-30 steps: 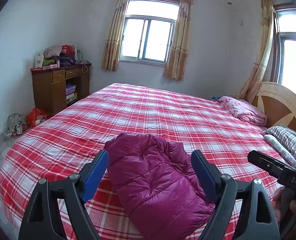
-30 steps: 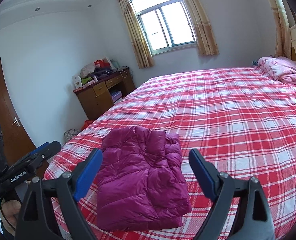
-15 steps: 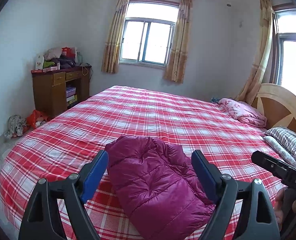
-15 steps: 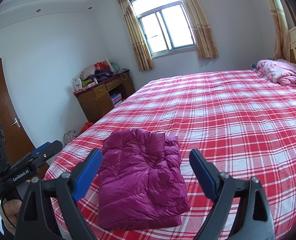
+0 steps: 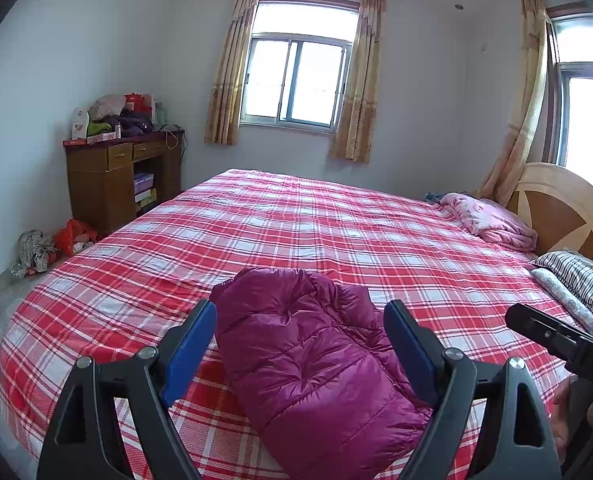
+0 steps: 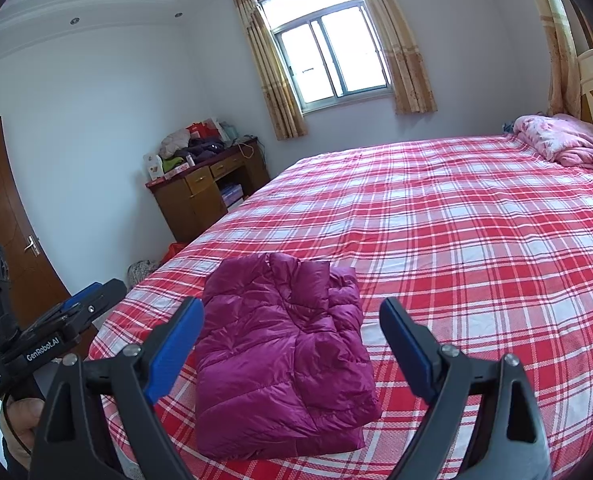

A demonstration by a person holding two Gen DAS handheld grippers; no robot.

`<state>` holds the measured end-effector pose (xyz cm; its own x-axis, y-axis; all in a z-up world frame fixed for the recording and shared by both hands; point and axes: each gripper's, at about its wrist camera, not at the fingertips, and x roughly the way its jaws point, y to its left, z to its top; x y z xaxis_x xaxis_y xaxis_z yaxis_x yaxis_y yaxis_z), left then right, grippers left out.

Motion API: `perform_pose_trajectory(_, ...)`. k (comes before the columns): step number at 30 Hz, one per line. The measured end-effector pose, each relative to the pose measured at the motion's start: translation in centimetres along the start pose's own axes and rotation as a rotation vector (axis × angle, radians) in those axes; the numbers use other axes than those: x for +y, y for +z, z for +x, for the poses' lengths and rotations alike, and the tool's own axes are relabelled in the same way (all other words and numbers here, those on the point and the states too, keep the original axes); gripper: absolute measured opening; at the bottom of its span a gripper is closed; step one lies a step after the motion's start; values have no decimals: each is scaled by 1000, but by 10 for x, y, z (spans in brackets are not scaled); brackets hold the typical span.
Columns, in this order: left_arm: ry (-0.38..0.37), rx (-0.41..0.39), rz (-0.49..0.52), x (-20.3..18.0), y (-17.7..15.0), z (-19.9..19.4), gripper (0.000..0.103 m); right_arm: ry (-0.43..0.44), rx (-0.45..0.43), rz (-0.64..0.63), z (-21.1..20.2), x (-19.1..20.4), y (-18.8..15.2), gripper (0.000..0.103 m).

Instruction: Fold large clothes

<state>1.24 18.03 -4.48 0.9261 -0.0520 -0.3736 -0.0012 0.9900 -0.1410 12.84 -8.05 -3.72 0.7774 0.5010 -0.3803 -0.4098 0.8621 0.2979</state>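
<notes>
The puffer jacket [image 6: 284, 356] was a glossy magenta-purple, quilted in stitched panels. It lay on a bedspread [image 6: 476, 240] checked in red, white and pale grey-blue plaid. At two o'clock from the jacket, the blanket [image 6: 568, 144] was pink with a faint floral print. The pillow [image 5: 576, 276] at three o'clock in the left wrist view carried dark and white stripes. The curtains [image 5: 228, 76] were tan-yellow with a patterned lower band. The desk [image 5: 112, 176] at ten o'clock was brown wood. Both grippers' pads [image 5: 188, 344] were blue on black frames. The door [image 6: 4, 216] was reddish-brown with a red paper-cut.
</notes>
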Motion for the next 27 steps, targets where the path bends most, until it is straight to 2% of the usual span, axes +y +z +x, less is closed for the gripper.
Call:
perform_pose_trajectory(14,19,11,28,-5,-1,2,86,-5,-15,-25,-3,5,0,92)
perform_pose_trajectory(27,17,11,9,-3,1,1,86,-1,-27,-51,-6,12,2,93)
